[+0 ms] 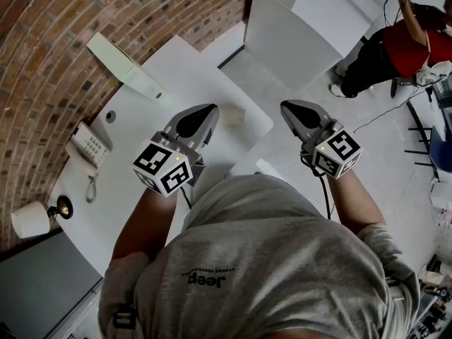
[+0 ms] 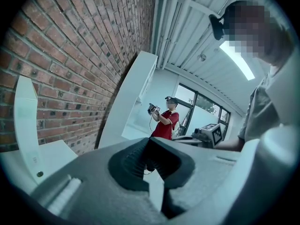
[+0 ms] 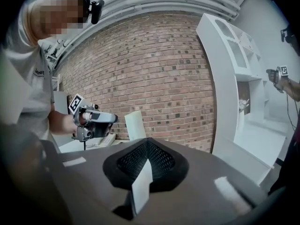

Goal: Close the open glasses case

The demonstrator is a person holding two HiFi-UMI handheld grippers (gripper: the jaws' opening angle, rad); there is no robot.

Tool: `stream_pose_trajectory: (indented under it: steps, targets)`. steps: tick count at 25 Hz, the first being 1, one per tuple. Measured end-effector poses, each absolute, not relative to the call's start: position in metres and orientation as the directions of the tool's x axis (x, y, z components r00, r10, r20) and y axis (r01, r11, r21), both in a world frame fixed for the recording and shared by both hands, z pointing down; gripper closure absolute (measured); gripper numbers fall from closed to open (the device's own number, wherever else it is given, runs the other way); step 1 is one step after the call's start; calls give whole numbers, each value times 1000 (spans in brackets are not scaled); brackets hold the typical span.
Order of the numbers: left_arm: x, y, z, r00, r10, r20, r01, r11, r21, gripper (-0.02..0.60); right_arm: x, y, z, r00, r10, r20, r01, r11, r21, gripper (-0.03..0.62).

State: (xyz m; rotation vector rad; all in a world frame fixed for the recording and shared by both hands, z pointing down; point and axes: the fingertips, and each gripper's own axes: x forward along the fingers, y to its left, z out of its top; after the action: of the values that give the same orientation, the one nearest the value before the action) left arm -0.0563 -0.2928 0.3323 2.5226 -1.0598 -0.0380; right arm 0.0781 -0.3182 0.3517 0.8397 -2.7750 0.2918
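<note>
- Glasses case: from where I stand I can't pick it out for certain. A small pale box (image 1: 232,114) sits on the white table (image 1: 141,119), a little above the centre of the head view. Whether that is the case, and whether it is open, is too small to tell.
- The left gripper (image 1: 210,110) hangs over the table with its tip just left of that box. Its fingers are closed together with nothing between them.
- The right gripper (image 1: 286,106) is level with it to the right, apart from the box and past the table's edge. Its fingers are closed too, with nothing held.
- The person holding both wears a grey shirt (image 1: 268,260), which fills the bottom of the head view.
- At the left of the table lies a white telephone (image 1: 90,147). Below it, near the lower left corner, is a small lamp with a white shade (image 1: 32,219).
- A long white panel (image 1: 123,66) stands at the table's upper left, against the brick wall (image 1: 106,13).
- A tall white shelf unit (image 3: 234,78) stands at the right of the right gripper view.
- Well apart, in the upper right of the head view, a second person in a red top (image 1: 409,44) holds up another gripper.
</note>
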Motion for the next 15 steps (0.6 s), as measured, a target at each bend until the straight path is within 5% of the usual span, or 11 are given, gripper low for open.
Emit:
stream_pose_trajectory:
  steps: [15]
  targets:
    - [-64,-285,335,709,-693,128,-681,-627,378,584,67,-311,350,-816,-507,279,-553,825,-119,586]
